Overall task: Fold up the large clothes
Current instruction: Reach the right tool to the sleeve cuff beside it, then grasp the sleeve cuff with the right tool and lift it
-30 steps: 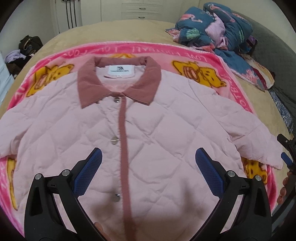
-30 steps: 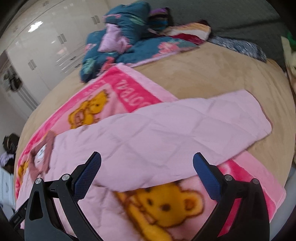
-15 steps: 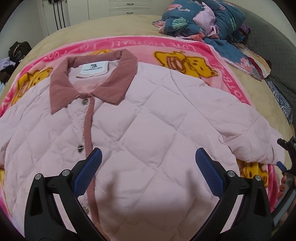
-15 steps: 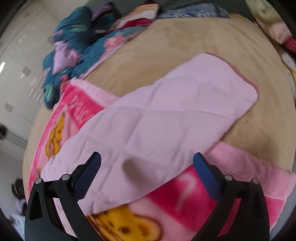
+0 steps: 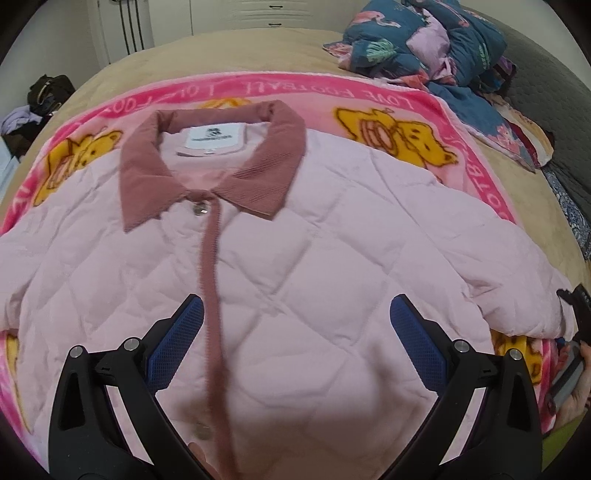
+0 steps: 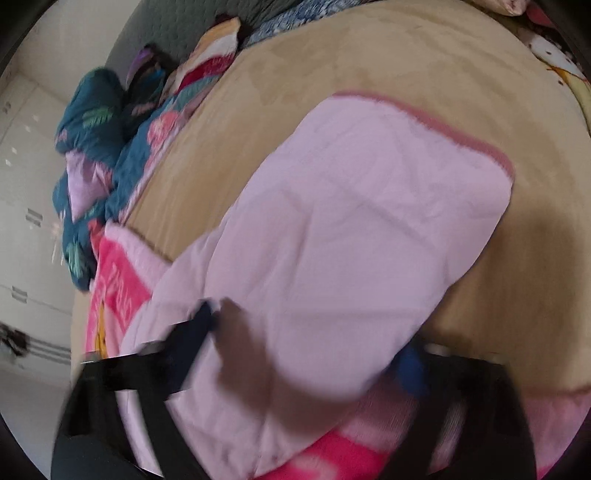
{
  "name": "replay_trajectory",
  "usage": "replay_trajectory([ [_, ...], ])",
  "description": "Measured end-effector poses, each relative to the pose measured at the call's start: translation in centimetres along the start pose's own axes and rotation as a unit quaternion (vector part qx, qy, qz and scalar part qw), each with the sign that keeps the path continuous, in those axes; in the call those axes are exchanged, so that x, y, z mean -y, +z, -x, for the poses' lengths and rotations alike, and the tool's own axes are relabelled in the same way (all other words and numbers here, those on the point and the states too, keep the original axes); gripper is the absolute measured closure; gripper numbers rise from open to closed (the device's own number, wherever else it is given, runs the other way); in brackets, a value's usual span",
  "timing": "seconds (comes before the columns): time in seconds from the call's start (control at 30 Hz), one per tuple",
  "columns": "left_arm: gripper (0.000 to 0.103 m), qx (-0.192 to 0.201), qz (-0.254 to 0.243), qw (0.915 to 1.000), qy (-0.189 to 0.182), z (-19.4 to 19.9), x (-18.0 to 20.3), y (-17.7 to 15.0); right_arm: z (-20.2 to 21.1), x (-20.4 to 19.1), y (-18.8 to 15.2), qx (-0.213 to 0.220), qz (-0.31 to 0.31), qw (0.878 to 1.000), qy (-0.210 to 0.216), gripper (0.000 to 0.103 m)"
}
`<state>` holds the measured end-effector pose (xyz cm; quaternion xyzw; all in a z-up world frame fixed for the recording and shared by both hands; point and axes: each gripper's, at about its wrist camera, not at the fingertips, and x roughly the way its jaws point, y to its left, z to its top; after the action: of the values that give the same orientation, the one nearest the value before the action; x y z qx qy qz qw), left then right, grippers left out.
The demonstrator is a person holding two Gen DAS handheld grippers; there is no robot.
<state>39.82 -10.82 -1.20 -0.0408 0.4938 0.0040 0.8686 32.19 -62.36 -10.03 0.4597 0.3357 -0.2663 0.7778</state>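
Pink quilted jacket (image 5: 295,258) lies face up and spread flat on a pink cartoon-bear blanket (image 5: 406,99), which covers a tan bedspread (image 5: 236,48). Its darker rose corduroy collar (image 5: 258,166) points toward the far side of the bed, and a placket of the same rose colour runs from the collar down toward the camera, with metal snap buttons (image 5: 200,210) beside it.

The left gripper (image 5: 295,347) hovers over the lower front of the jacket, its blue-padded fingers spread wide with nothing between them; the placket passes just inside the left finger (image 5: 173,343). The pads are not touching the fabric as far as the view shows.

The jacket's sleeve (image 6: 351,236) stretches away from the body toward the edge of the blanket, its rose-trimmed cuff (image 6: 436,122) resting on the bare bedspread. The right gripper (image 6: 306,347) straddles this sleeve near its lower part: one dark finger (image 6: 199,325) sits at the sleeve's left edge and the blue pad (image 6: 410,365) of the other shows at its right edge. Its jaws are closing with the sleeve between them, though the view is motion-blurred and whether the pads already press the cloth cannot be told.

A heap of teal floral bedding (image 5: 424,40) lies at the far corner of the bed, well apart from the jacket. White wardrobe doors (image 5: 229,14) stand beyond the bed.
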Motion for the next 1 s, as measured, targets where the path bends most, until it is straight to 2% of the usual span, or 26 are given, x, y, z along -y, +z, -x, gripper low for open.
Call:
replay_trajectory([
  [0.03, 0.008, 0.002, 0.003, 1.0, 0.001, 0.2, -0.5, 0.1, 0.1, 0.2, 0.3, 0.007, 0.001, 1.0, 0.014, 0.054],
  [0.07, 0.008, 0.004, 0.007, 1.0, 0.001, 0.5, -0.9, 0.2, 0.3, 0.1, 0.5, 0.015, 0.006, 1.0, 0.026, 0.062],
  [0.1, 0.008, 0.005, 0.011, 0.9999, 0.001, 0.7, -1.4, 0.3, 0.7, -0.2, 0.6, 0.027, 0.017, 0.999, 0.04, 0.074],
  [0.2, 0.008, 0.003, 0.026, 0.9996, -0.01, 1.2, -2.6, 0.4, 2.9, -2.6, 0.5, 0.061, 0.063, 0.993, 0.08, 0.083],
  [0.33, 0.008, 0.007, 0.034, 0.9994, -0.01, 2.1, -4.1, 0.6, 5.8, -6.3, -0.4, 0.083, 0.125, 0.979, 0.137, 0.086],
  [0.43, 0.008, 0.014, 0.047, 0.9988, -0.009, 3.0, -5.7, 0.8, 8.8, -9.6, -2.0, 0.099, 0.179, 0.962, 0.181, 0.086],
  [0.63, 0.008, 0.025, 0.071, 0.997, -0.019, 5.3, -9.0, 0.8, 13.5, -15.3, -5.7, 0.117, 0.262, 0.928, 0.239, 0.087],
  [0.77, 0.008, 0.035, 0.063, 0.9973, -0.013, 7.1, -10.1, 0.9, 15.8, -18.5, -8.0, 0.128, 0.307, 0.91, 0.245, 0.087],
  [1.0, 0.008, 0.046, 0.075, 0.9956, -0.034, 10.0, -12.1, 1.7, 18.8, -23.1, -11.3, 0.128, 0.368, 0.883, 0.26, 0.087],
])
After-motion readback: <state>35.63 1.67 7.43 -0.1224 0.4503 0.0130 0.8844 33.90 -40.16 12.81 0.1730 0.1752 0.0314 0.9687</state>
